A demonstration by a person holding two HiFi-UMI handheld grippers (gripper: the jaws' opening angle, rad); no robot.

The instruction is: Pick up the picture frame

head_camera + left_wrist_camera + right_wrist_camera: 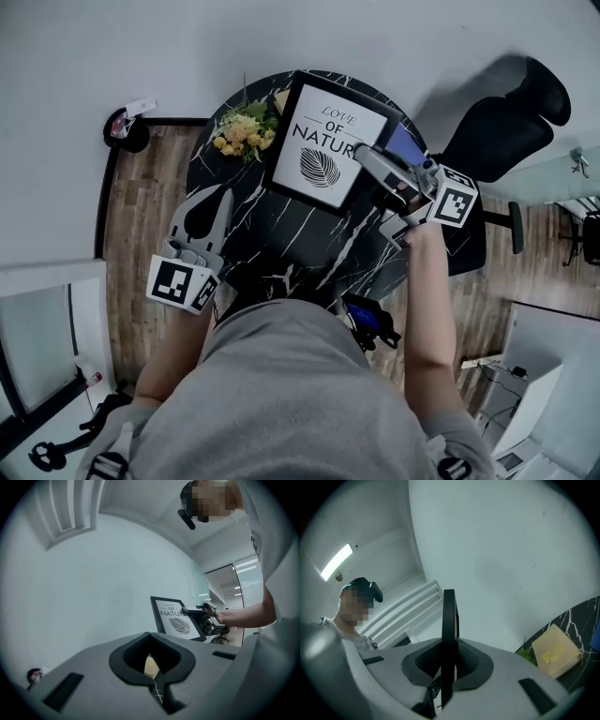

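Observation:
The picture frame (323, 141) is black-edged with a white print of a leaf and lettering. It is lifted and tilted above the black marble table (281, 234). My right gripper (367, 155) is shut on the frame's right edge. In the right gripper view the frame (449, 616) stands edge-on between the jaws of the right gripper (447, 667). In the left gripper view, the frame (176, 618) and right gripper (190, 611) show against the wall. My left gripper (223, 195) hovers over the table's left side, shut and holding nothing; its closed jaws fill the left gripper view (152, 667).
Yellow flowers (244, 131) lie at the table's far left beside a beige box (555, 651). A blue item (405, 145) sits under my right gripper. A black office chair (506, 122) stands to the right. A white wall is just behind the table.

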